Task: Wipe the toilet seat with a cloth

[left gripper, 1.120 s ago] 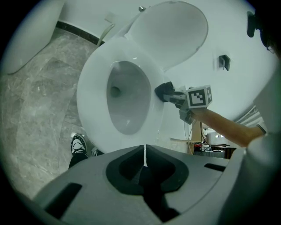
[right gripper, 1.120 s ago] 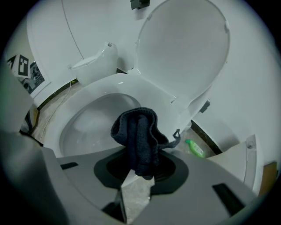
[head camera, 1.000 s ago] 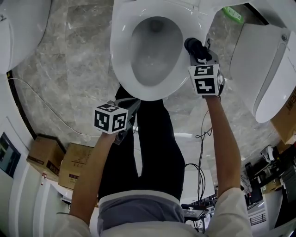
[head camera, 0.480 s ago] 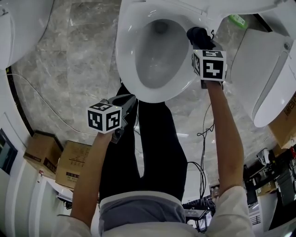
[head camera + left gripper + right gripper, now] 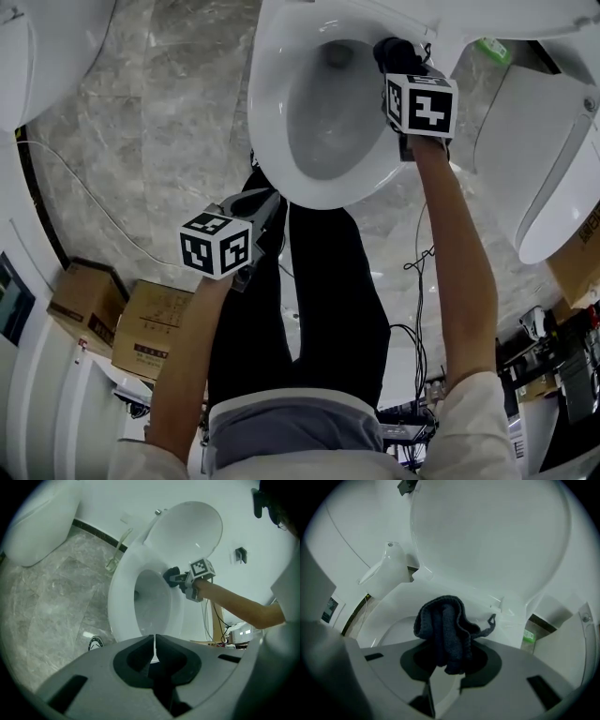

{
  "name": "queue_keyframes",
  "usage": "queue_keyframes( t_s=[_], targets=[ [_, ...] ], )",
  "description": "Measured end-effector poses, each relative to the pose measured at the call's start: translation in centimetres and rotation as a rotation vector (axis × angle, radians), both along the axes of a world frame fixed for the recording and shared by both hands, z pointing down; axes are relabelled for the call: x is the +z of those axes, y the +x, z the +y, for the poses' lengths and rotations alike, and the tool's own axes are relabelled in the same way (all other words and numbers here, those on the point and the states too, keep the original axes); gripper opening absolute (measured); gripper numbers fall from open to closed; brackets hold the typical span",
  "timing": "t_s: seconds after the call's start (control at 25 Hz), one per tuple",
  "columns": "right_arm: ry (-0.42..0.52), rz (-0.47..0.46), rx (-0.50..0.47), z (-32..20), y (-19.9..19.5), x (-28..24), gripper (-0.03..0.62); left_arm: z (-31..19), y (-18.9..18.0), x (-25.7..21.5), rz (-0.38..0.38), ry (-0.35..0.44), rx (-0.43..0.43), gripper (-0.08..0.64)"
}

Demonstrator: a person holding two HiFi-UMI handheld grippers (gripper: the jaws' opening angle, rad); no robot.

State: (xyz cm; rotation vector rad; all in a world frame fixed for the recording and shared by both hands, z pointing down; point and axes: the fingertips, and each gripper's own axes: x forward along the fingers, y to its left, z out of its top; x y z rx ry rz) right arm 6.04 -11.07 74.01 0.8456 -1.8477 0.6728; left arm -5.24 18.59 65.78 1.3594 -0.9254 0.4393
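risk – slip: the cloth (image 5: 443, 630) is a loose wad in the right claw (image 5: 447, 663). Only its lower end sits between the jaws, so drag along the toilet seat (image 5: 272, 122) could probably tug it free.
risk – bowl: the wad hangs right at the inner edge of the seat. If it comes out, it likely drops into the bowl (image 5: 328, 122).
risk – loop: a thin hanging loop (image 5: 491, 623) sticks out of the cloth on one side and could snag near the hinge area.
risk – lid: the raised lid (image 5: 487, 536) stands close behind the right claw, so a push too far back may knock it.
risk – coverage: the near rim and the far side of the seat are well apart from the cloth and easy to skip.
right claw: closed down on the dark cloth, which bunches up above the jaws and fills the gap – nothing else is held.
cloth location: at the back right of the seat, just beside the hinge end. It looks pressed on the rim, but contact is not certain.
left claw (image 5: 153, 644): jaws together with only a hairline slit, holding nothing.
left claw position: held off the near rim of the seat, touching nothing, well apart from the cloth.
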Motion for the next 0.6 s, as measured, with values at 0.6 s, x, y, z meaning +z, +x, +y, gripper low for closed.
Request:
queue_keyframes(
  t_s=[0.6],
  targets=[
    [-0.065, -0.206, 0.149, 1.7, -0.9, -2.4, 0.095, -2.1, -0.9, -2.8, 0.037, 0.014, -0.086, 0.018]
  ],
)
